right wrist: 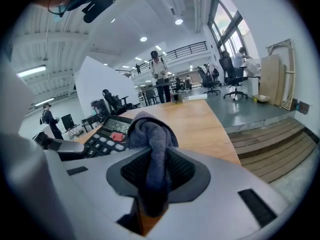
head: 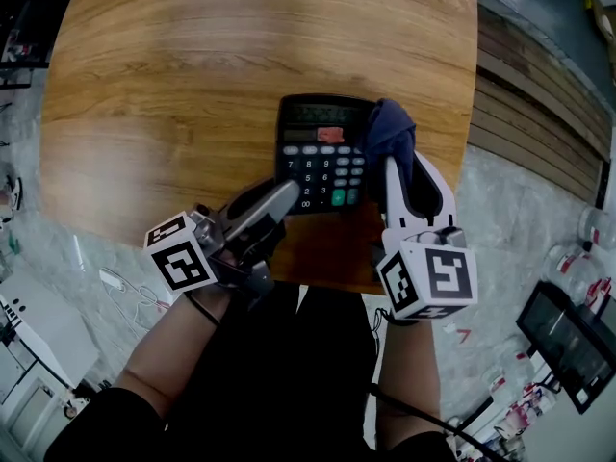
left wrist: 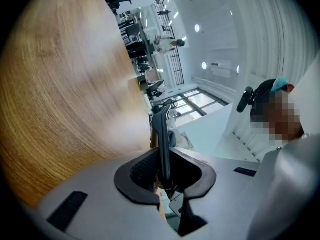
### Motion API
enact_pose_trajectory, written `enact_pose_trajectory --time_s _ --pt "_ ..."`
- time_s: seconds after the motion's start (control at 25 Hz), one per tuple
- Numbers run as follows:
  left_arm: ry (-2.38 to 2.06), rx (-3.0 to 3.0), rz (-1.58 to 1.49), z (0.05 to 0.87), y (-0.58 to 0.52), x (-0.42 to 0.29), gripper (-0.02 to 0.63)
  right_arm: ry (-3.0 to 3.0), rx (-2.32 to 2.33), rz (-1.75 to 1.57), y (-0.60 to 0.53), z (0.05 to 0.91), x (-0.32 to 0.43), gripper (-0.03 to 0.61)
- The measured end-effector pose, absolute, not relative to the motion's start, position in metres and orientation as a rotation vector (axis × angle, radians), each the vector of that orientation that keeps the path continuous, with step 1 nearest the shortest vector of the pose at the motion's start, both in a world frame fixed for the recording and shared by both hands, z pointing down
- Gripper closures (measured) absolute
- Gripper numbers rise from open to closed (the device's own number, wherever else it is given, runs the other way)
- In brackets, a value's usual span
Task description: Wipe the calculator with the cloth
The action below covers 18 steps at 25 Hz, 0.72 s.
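A black calculator (head: 318, 152) lies on the round wooden table (head: 192, 85), close to its near edge. My left gripper (head: 287, 192) is shut on the calculator's lower left edge. In the left gripper view that edge (left wrist: 162, 134) shows as a thin dark slab standing between the pads (left wrist: 142, 171). A dark blue cloth (head: 390, 133) is bunched in my right gripper (head: 402, 166), which is shut on it. The cloth rests at the calculator's right side, over the upper keys. In the right gripper view the cloth (right wrist: 150, 134) hangs between the jaws, with the calculator (right wrist: 107, 134) just to its left.
The table's near edge (head: 327, 282) runs just below the calculator. Wooden steps (head: 539, 114) lie to the right, a monitor (head: 568, 340) at lower right, and cables (head: 125, 292) on the floor at left. A person (right wrist: 159, 71) stands far behind the table.
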<state>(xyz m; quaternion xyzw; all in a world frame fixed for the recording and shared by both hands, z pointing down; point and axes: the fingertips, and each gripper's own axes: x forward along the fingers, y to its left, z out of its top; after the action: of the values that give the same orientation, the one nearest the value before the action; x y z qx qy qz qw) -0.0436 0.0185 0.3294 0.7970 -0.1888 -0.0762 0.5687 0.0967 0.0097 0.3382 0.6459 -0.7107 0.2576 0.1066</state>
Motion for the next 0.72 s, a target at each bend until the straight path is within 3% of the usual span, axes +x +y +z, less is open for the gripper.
enact_pose_trajectory --time_s 0.36,0.72 --pt "-0.353 1.816 -0.324 0.293 0.005 -0.042 0.541 -2.001 2.031 0.624 0.019 0.332 0.162 0.492" --pt "-0.314 1.767 -0.396 0.277 0.002 -0.036 0.541 -2.255 1.913 0.442 0.031 0.308 0.071 0.493"
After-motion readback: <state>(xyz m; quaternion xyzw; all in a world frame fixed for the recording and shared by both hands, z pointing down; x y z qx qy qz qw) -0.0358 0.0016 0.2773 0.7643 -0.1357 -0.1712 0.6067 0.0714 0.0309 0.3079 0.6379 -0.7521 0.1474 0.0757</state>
